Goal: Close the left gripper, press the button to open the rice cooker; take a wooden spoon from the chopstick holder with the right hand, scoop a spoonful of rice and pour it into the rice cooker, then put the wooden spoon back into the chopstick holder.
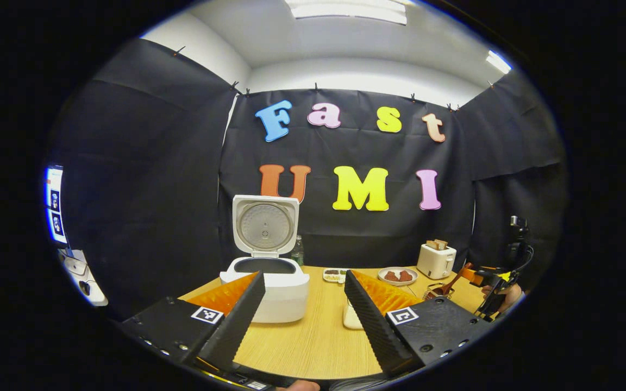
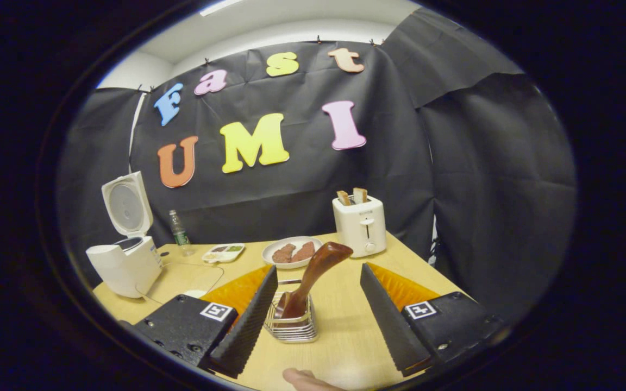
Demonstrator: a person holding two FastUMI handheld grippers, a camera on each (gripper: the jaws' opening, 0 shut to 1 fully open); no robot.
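The white rice cooker (image 1: 269,293) stands on the wooden table with its lid (image 1: 265,225) swung up and the pot open. My left gripper (image 1: 303,274) is open just in front of it, holding nothing. In the right gripper view the cooker (image 2: 125,266) sits far left. A brown wooden spoon (image 2: 315,271) leans, handle up, in the wire chopstick holder (image 2: 291,325). My right gripper (image 2: 318,267) is open, its fingers on either side of the spoon and apart from it. Seen from the left gripper view, the right gripper (image 1: 487,279) is beside the holder (image 1: 439,292).
A white toaster (image 2: 360,225) with two slices stands at the back right. A plate of meat (image 2: 291,252), a small divided tray (image 2: 224,252) and a bottle (image 2: 180,231) sit mid-table. A white dish (image 1: 352,317) lies partly behind my left gripper's right finger.
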